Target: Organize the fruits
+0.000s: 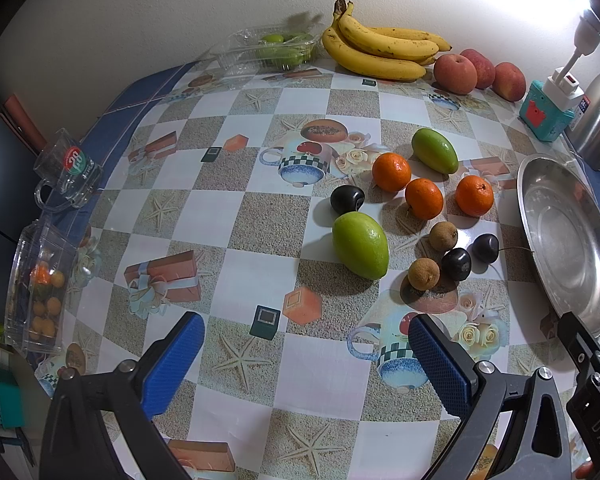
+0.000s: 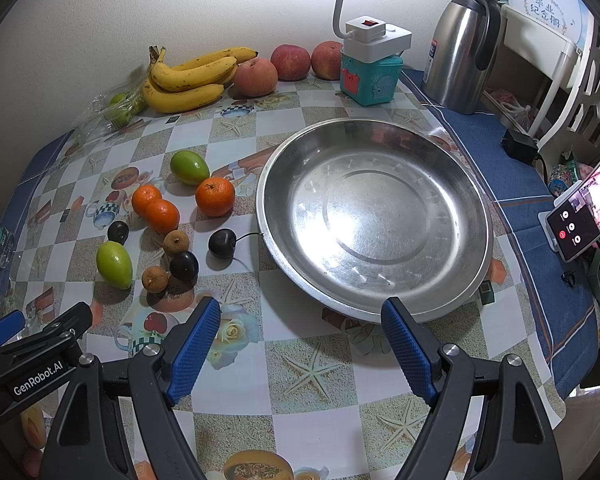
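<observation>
- Hovering above the patterned tabletop [image 2: 312, 368], both grippers sit at the bottom of their frames, tilted down toward the fruit and holding nothing.
- Left gripper [image 1: 306, 360]: its blue fingers [image 1: 172, 364] stand wide apart with only bare cloth between them; the loose fruit lies above and to the right of them in the left wrist view.
- Right gripper [image 2: 300, 352]: its fingers [image 2: 408, 348] are spread wide and empty too, with the near rim of the steel plate [image 2: 476, 208] just past them.
- The plate fills the centre-right of the right wrist view and is empty, so it reads as the likely collecting spot; nothing looks sorted yet.
- Loose fruit is clustered just left of the plate: two green fruits [image 2: 114, 264], three oranges [image 2: 215, 197], two brown longans [image 2: 155, 279] and three dark plums [image 2: 221, 242], one with its stem touching the plate's rim.
- Bananas [image 2: 188, 76], apples [image 2: 256, 77] and a clear box of green fruit [image 2: 118, 110] line the wall at the upper left, probably parked out of the way.
- Open room: the cloth below the cluster is free for an approach.
- Tight spots, I judge: a longan and a plum touch, and two oranges sit together, so wide fingers may nudge neighbours.
- A glass mug [image 1: 66, 170] and a clear box [image 1: 36, 288] stand near the tabletop's left edge.
</observation>
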`<action>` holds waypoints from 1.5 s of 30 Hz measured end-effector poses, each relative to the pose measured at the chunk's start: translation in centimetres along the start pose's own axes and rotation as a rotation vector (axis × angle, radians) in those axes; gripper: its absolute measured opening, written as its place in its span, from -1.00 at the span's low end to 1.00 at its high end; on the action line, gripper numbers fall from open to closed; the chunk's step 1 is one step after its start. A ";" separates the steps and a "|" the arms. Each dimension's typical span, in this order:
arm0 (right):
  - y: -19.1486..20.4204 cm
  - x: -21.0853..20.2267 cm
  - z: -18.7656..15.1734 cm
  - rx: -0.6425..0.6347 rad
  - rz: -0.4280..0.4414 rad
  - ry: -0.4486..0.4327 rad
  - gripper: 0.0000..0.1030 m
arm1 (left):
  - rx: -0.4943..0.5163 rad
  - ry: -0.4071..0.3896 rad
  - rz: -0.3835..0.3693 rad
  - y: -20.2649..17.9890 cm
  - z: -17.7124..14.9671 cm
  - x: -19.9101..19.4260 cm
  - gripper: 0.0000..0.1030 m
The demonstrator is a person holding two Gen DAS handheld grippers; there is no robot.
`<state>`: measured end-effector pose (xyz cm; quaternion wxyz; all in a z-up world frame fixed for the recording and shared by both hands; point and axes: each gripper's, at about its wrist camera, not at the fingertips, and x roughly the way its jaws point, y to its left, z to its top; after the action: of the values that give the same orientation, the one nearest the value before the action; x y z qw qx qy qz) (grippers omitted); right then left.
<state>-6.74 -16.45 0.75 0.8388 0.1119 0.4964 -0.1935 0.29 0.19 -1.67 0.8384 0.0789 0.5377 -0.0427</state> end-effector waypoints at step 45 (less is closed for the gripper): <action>3.4 5.6 9.5 0.068 0.151 -0.004 0.62 | -0.166 0.046 -0.062 0.7 10.2 3.9 1.00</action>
<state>4.62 -18.15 0.42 0.8478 0.1769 0.4781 -0.1466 11.16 -0.88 -0.96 0.8276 -0.0065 0.5609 -0.0224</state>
